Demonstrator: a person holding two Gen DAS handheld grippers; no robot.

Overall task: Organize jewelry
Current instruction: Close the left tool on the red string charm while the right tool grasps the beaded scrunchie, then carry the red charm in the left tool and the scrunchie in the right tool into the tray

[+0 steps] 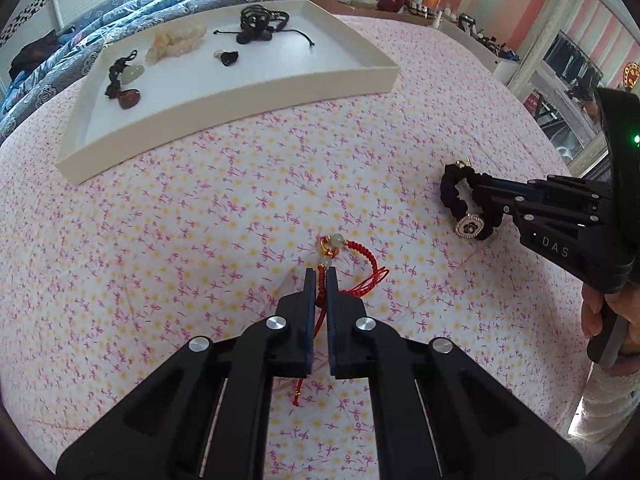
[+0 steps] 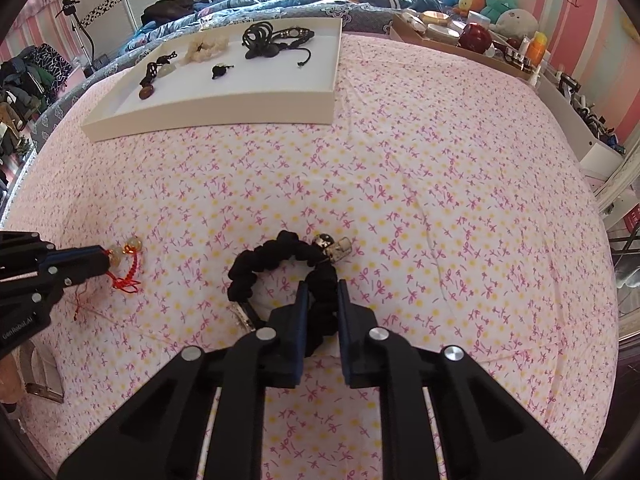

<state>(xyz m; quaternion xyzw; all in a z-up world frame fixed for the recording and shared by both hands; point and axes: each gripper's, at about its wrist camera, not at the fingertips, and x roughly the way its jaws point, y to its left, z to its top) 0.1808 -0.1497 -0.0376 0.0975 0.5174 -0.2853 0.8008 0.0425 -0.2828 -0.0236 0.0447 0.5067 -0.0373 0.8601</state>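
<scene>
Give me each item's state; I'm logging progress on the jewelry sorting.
Left tongs: shut on red cord bracelet.
Red cord bracelet: on the bedsheet, gripped.
Right tongs: shut on black scrunchie bracelet.
Black scrunchie bracelet: on the bedsheet, gripped.
White tray: open, holding several pieces.

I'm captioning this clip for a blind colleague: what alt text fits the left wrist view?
The left gripper pinches a red cord bracelet with pale beads on a floral bedsheet. At right, the right gripper grips a black scrunchie bracelet; behind, a white tray holds other jewelry.
</scene>
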